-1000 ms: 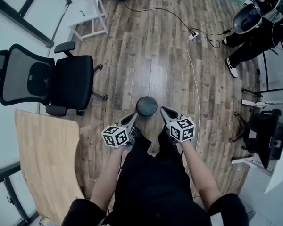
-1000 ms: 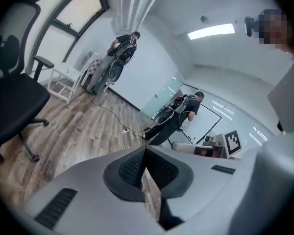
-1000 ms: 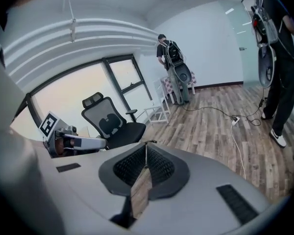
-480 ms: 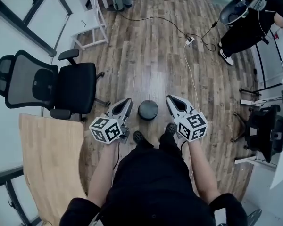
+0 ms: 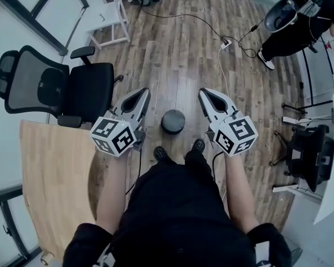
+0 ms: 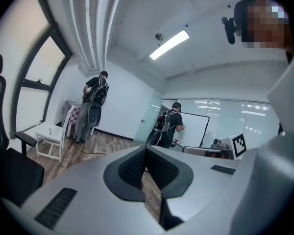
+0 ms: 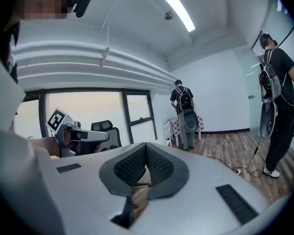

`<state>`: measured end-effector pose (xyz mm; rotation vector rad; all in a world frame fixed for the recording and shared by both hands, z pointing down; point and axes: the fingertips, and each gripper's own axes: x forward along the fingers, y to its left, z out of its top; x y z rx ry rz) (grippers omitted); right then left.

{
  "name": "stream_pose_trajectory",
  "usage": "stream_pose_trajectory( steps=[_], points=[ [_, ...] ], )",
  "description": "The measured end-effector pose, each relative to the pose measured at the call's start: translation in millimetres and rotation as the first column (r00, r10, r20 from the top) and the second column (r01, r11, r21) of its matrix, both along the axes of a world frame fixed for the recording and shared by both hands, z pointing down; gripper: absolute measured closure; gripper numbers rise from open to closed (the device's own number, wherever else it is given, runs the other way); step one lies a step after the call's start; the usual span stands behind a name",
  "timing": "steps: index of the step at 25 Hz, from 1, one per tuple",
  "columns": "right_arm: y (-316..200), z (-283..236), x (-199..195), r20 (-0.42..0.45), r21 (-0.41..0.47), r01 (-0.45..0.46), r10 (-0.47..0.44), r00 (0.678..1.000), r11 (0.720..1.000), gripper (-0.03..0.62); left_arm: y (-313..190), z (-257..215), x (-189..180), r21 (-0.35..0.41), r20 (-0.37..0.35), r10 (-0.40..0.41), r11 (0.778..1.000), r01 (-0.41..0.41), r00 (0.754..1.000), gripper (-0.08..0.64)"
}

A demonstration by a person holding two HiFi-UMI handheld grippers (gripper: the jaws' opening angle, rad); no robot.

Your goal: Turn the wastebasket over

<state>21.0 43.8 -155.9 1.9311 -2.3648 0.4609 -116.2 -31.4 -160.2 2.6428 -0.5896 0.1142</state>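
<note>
The wastebasket [image 5: 173,121] sits on the floor [image 5: 178,49], four o'clock from the left gripper [image 5: 140,97] and eight o'clock from the right gripper [image 5: 207,96]; both are closed, empty and equally near.

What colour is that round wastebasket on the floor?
Black; the wastebasket shows best in the head view.

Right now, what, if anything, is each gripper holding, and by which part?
Nothing. The left gripper and right gripper are shut and empty; the wastebasket sits untouched on the floor.
</note>
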Motion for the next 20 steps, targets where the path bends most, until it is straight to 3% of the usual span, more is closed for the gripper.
stream_pose_trajectory(
  steps=[20],
  points=[
    [-5.3,-17.9,-7.0,-0.026,0.031,0.022,-0.021,0.999,0.999,0.560,-9.0,-9.5,-6.6,0.016,0.010,-0.022,1.000,0.021,1.000,0.543]
  ],
)
